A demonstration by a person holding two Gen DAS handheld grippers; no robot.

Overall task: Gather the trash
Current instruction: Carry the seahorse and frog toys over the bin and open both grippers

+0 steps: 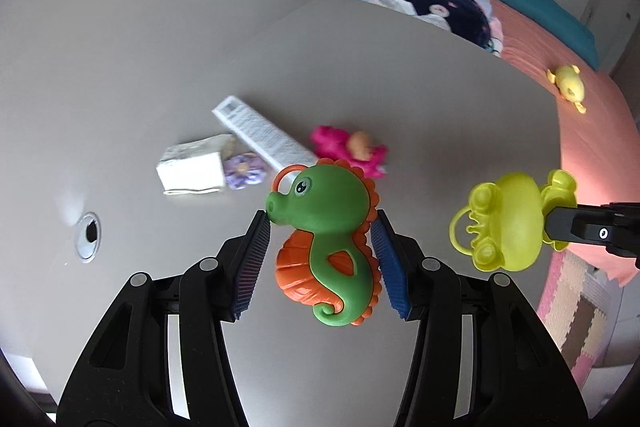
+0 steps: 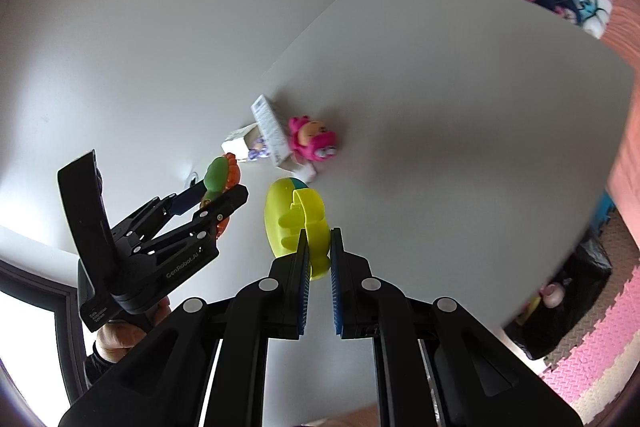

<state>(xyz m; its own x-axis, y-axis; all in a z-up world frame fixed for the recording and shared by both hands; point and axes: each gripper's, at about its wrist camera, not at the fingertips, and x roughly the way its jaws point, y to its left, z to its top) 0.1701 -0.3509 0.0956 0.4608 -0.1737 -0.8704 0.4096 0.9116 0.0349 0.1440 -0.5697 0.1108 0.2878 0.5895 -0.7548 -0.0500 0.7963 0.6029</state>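
My left gripper is shut on a green and orange seahorse toy, held above the grey table. My right gripper is shut on a yellow-green frog toy, also above the table; the frog also shows in the left wrist view. The left gripper with the seahorse shows at the left of the right wrist view. On the table lie a white printed box, a white tissue pack, a purple flower wrapper and a pink toy.
A cable hole sits in the table at left. A bed with a pink cover, a yellow toy and piled clothes lies beyond the table. A black bag and foam floor mats are at right.
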